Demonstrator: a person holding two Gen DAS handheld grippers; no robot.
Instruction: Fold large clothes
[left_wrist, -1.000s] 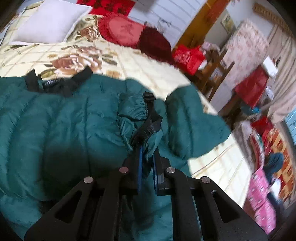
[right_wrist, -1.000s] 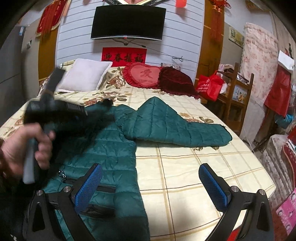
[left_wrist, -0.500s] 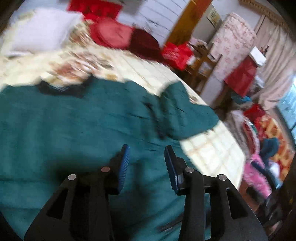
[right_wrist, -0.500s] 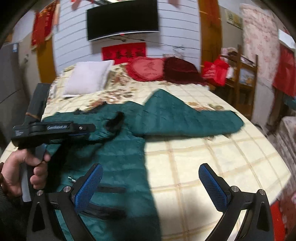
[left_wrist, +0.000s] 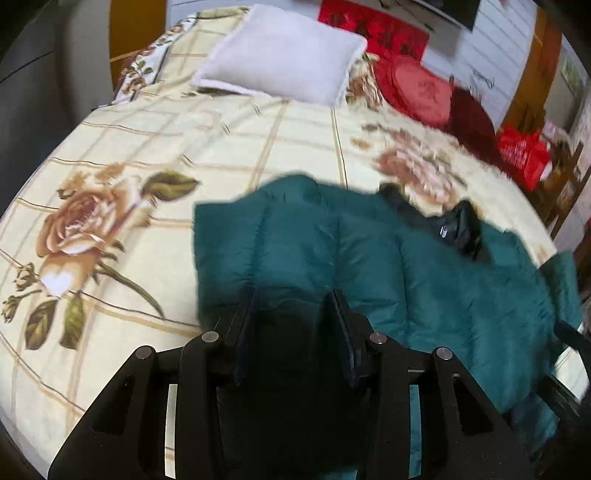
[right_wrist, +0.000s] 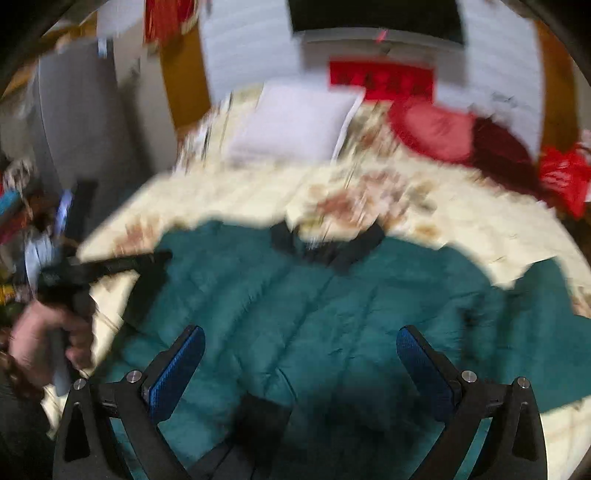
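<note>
A teal quilted puffer jacket (left_wrist: 369, 266) lies spread across the bed (left_wrist: 221, 140), its black collar (left_wrist: 458, 229) toward the head end and its body filling the foot half of the floral, checked bedspread. The left gripper (left_wrist: 291, 328) hangs low over the jacket with its jaws parted and only shadowed teal fabric showing between them; nothing is pinched. The right gripper (right_wrist: 301, 363) is spread wide, blue pads (right_wrist: 177, 369) well apart, above the jacket's middle and gripping nothing. The left wrist view, sharper, shows the jacket's left edge folded straight against bare bedspread, a large printed rose (left_wrist: 85, 221) beside it, and one sleeve reaching toward the bed's right edge. The right wrist view is heavily blurred but alone shows the person's left hand (right_wrist: 48, 343) around the other gripper's handle by the bed's left edge. A white pillow (left_wrist: 284, 62) and red cushions (left_wrist: 417, 92) sit at the head end.
</note>
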